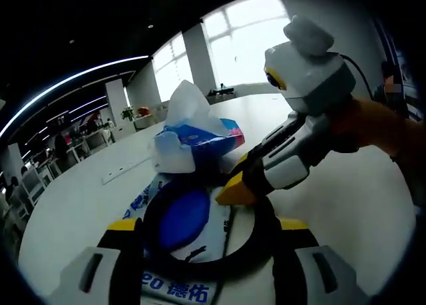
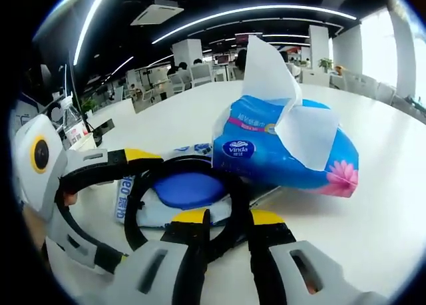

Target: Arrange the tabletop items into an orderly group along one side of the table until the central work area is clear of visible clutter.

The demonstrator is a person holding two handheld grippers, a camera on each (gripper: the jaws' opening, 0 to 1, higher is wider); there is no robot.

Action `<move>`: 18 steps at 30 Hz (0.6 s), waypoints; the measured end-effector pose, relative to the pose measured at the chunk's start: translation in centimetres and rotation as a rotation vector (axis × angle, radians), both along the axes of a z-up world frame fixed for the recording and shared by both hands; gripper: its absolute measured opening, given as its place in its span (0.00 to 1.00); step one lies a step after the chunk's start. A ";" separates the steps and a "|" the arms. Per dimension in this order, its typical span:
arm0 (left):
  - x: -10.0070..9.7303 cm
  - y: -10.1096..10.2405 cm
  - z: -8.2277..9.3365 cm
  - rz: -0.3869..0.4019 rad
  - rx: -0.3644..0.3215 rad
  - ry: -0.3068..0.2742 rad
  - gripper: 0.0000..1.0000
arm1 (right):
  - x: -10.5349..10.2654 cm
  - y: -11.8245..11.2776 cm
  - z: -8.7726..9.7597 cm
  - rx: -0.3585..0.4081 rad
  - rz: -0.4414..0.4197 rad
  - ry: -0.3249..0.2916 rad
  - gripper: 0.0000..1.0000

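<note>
The right gripper (image 2: 225, 226), its jaws nearly together, pinches the near arc of a black cable loop (image 2: 136, 235) that lies coiled on a wet-wipes pack (image 2: 186, 193). The left gripper (image 1: 208, 233) straddles the same loop from the opposite side, jaws spread apart; whether they bear on the cable cannot be told. Just beyond both sets of fingertips, touching the pack's far end, sits a blue tissue pack (image 2: 286, 152) with a sheet standing up, its long axis running across the right gripper's line of reach. Around this cluster the white table (image 2: 373, 212) lies bare, with open room toward the far edge for sliding the group aside.
</note>
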State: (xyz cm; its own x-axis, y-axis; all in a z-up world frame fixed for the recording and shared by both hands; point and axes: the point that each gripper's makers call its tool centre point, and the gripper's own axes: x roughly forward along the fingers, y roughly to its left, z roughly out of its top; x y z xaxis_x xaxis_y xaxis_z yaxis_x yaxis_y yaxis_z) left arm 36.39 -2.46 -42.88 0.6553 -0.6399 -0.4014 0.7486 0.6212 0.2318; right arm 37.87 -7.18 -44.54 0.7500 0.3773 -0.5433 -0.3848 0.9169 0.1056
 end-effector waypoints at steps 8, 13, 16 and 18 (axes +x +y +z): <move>-0.4 -0.3 0.1 -0.013 0.007 -0.003 0.73 | 0.0 -0.3 0.6 0.114 -0.056 0.026 0.08; -0.5 -0.4 0.1 -0.013 0.013 -0.006 0.73 | -0.1 -0.5 0.9 0.142 -0.073 0.037 0.06; -0.6 -0.2 0.5 -0.009 -0.003 0.003 0.73 | -0.3 -0.5 1.2 0.163 -0.078 0.041 0.06; -0.8 -0.2 0.5 -0.009 -0.005 0.006 0.73 | -0.3 -0.4 1.4 0.173 -0.076 0.043 0.05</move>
State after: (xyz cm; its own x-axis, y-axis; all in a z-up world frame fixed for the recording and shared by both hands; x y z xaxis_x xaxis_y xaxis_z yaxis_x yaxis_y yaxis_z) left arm 35.63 -2.62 -42.35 0.6475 -0.6473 -0.4021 0.7552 0.6158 0.2247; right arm 37.56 -7.62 -43.18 0.7576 0.4106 -0.5074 -0.3065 0.9101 0.2788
